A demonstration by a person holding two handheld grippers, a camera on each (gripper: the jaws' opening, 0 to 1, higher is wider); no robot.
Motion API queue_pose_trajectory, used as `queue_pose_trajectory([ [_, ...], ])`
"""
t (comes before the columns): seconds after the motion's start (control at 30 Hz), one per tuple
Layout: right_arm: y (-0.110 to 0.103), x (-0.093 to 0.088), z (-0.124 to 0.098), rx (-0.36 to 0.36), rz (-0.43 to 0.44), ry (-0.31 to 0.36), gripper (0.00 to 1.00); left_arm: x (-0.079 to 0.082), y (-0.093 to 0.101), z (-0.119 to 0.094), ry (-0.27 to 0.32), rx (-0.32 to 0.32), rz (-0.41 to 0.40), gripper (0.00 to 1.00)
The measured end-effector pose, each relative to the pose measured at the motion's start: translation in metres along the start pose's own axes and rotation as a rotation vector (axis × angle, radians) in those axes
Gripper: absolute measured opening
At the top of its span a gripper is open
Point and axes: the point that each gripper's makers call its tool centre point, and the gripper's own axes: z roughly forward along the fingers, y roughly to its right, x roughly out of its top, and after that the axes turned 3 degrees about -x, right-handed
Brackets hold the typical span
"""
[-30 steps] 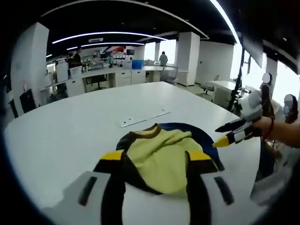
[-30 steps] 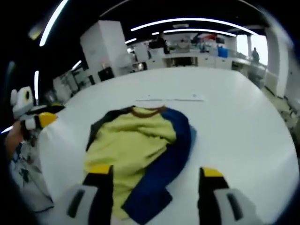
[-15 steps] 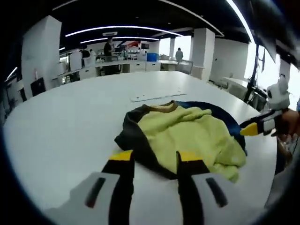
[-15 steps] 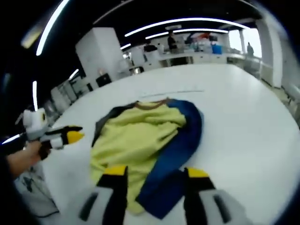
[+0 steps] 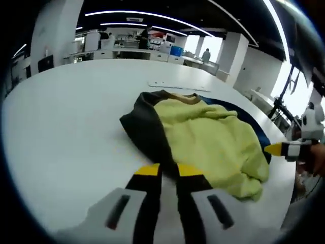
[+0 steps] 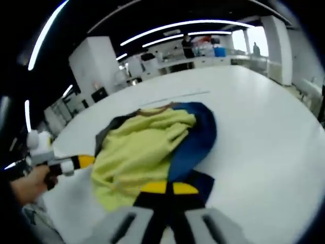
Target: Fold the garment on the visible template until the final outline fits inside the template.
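Left gripper view: garment (yellow, rumpled) just past both grippers' nearly closed, empty-looking jaws.

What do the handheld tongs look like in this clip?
Both match: the left tongs and right tongs have two black jaws with yellow tips on grey-white bases bearing dark slots. Seen from the side, each has a white body.
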Motion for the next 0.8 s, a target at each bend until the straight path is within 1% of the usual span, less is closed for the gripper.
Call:
queue_pose_trajectory([
  [0.03,-0.001,-0.001,-0.001,0.002,-0.006,-0.001,0.0,0.0,0.001,-0.001,0.0,0.0,-0.008,0.0],
  [0.1,0.001,0.001,-0.002,-0.025,0.002,0.011,0.0,0.0,0.002,-0.002,-0.001,0.002,-0.008,0.0],
  [0.13,0.001,0.001,-0.002,-0.027,0.002,0.012,0.0,0.0,0.005,-0.003,-0.007,-0.002,-0.001,0.0],
  [0.2,0.001,0.001,-0.004,-0.032,-0.004,0.01,0.0,0.003,0.004,-0.005,-0.004,-0.007,0.005,0.0],
  [0.3,0.003,0.003,-0.006,-0.04,-0.036,0.019,0.0,0.009,0.005,-0.012,0.005,-0.015,0.008,0.0],
  [0.4,0.007,0.006,-0.008,-0.053,-0.067,0.024,0.0,0.014,-0.001,-0.016,0.012,-0.019,0.014,0.0],
  [0.47,0.009,0.011,-0.01,-0.06,-0.102,0.031,0.0,0.02,0.0,-0.02,0.017,-0.021,0.012,0.0],
  [0.53,0.014,0.016,-0.014,-0.071,-0.143,0.029,0.0,0.029,0.0,-0.025,0.036,-0.024,0.006,0.0],
  [0.57,0.016,0.018,-0.015,-0.074,-0.151,0.03,0.0,0.034,0.001,-0.028,0.048,-0.026,0.011,0.0],
  [0.6,0.019,0.024,-0.017,-0.068,-0.157,0.032,0.0,0.037,0.001,-0.029,0.054,-0.027,0.013,0.0],
  [0.63,0.02,0.026,-0.019,-0.041,-0.187,0.016,0.0,0.044,0.001,-0.034,0.068,-0.031,0.018,0.0],
  [0.67,0.023,0.029,-0.022,-0.023,-0.217,-0.002,0.0,0.049,0.001,-0.037,0.076,-0.034,0.023,0.0],
  [0.7,0.029,0.035,-0.025,-0.027,-0.23,-0.003,0.0,0.054,0.001,-0.041,0.083,-0.038,0.03,0.0],
  [0.73,0.036,0.041,-0.028,-0.029,-0.265,-0.011,0.0,0.058,0.0,-0.043,0.09,-0.038,0.038,0.0],
  [0.77,0.042,0.048,-0.029,-0.034,-0.278,-0.001,0.0,0.062,0.001,-0.047,0.098,-0.039,0.044,0.0],
  [0.8,0.047,0.054,-0.034,-0.024,-0.291,-0.008,0.0,0.066,0.004,-0.05,0.105,-0.041,0.047,0.0],
])
